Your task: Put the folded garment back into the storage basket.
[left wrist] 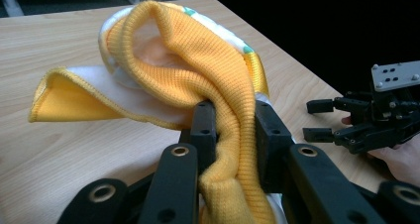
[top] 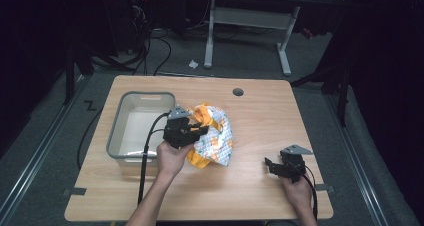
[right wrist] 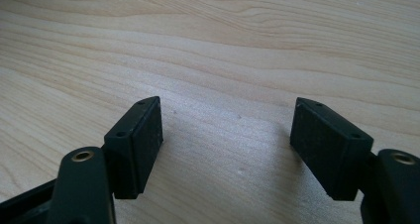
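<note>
While our left gripper (left wrist: 230, 135) pinches the yellow ribbed band of the small garment (top: 216, 135), the bundle sits mid-table just right of the grey bin (top: 116, 138), so the bin lies directly to the left of the clamped jaws. Our right gripper (top: 274, 166), jaws spread wide over bare wood, rests well apart.

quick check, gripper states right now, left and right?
Left gripper: shut on the yellow knit edge of the garment.
Right gripper: open, holding nothing, over the bare table.
</note>
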`<state>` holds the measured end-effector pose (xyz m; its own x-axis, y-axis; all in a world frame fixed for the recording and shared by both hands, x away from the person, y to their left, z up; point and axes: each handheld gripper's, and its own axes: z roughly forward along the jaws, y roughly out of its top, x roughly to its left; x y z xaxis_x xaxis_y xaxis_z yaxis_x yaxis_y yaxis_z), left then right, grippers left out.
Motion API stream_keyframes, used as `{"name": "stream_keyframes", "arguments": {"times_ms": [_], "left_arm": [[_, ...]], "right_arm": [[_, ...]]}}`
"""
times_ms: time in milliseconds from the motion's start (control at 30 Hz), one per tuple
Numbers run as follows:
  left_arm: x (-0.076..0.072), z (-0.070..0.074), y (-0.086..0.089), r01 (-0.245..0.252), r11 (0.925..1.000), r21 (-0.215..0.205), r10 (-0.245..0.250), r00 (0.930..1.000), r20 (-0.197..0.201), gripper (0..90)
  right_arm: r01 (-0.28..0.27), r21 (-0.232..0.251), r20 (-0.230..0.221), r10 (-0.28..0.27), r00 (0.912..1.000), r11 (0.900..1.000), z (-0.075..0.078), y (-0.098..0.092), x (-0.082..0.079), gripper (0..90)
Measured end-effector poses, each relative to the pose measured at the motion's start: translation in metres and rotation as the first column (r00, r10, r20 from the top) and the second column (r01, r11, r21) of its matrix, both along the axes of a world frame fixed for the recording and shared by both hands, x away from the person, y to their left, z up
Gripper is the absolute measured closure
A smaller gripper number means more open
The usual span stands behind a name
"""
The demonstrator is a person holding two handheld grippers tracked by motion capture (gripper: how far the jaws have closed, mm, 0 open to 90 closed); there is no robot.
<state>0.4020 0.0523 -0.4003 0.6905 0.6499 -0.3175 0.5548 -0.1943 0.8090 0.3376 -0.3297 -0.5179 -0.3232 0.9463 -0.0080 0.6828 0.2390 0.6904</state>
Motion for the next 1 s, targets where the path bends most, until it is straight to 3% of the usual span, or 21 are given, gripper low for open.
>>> {"name": "stream_keyframes", "arguments": {"times_ms": [333,500,767,1000], "left_arm": [[-0.001,0.012,0.016,-0.031,0.9995,-0.001,0.031,0.9994,0.018,74.4],[0.002,0.016,0.024,-0.035,0.9986,-0.039,0.035,0.9994,0.007,74.4],[0.002,0.02,0.035,-0.049,0.9967,-0.065,0.05,0.9987,0.007,74.4],[0.004,0.029,0.045,-0.057,0.9968,-0.055,0.058,0.998,0.025,74.4]], "right_arm": [[0.0,-0.001,0.0,0.0,1.0,1.0,0.0,0.0,0.0,28.9],[0.0,-0.001,0.001,0.0,1.0,1.0,0.0,0.0,0.0,28.9],[-0.001,0.0,0.0,0.001,1.0,1.0,0.0,0.0,0.0,28.9],[-0.001,0.0,0.0,0.001,1.0,1.0,0.0,0.0,0.0,28.9]]}}
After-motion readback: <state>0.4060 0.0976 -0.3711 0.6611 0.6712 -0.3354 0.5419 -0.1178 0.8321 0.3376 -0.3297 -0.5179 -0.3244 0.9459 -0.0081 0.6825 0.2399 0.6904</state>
